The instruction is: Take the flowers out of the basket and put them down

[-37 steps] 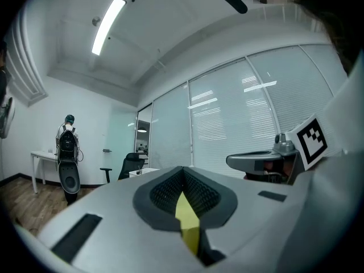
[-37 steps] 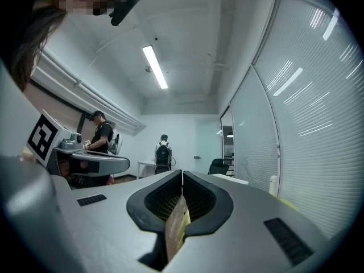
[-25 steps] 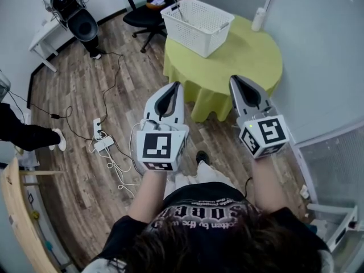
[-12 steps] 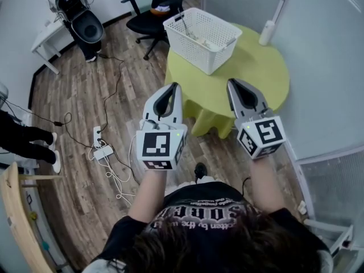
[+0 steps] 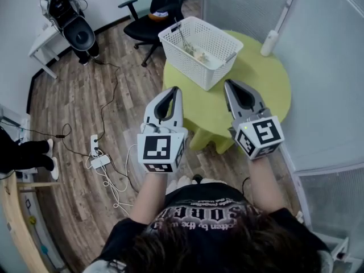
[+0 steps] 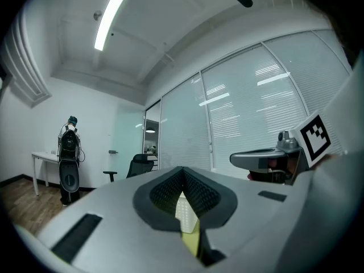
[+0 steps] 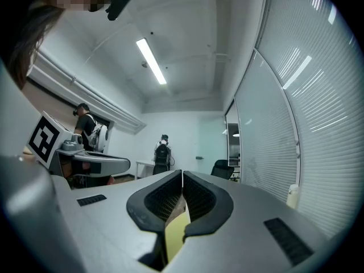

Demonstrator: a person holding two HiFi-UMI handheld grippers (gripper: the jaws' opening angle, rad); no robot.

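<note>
A white slatted basket (image 5: 211, 34) stands on the near-left part of a round table with a yellow-green cloth (image 5: 256, 81). Inside it lie the flowers (image 5: 195, 52), pale blooms with thin stems leaning on the basket's left wall. In the head view my left gripper (image 5: 174, 90) and right gripper (image 5: 228, 83) are held level side by side, their tips over the table's near edge, short of the basket. Both are shut with nothing between the jaws, as the left gripper view (image 6: 182, 169) and the right gripper view (image 7: 182, 172) also show.
A white bottle (image 5: 269, 42) stands at the table's far right. A black office chair (image 5: 153, 13) sits behind the basket. A power strip and cables (image 5: 98, 159) lie on the wood floor at left. A glass partition (image 5: 335, 67) runs close along the right.
The table and basket have come closer and lower in the head view as both grippers advanced toward them. The jaws stayed shut throughout.
</note>
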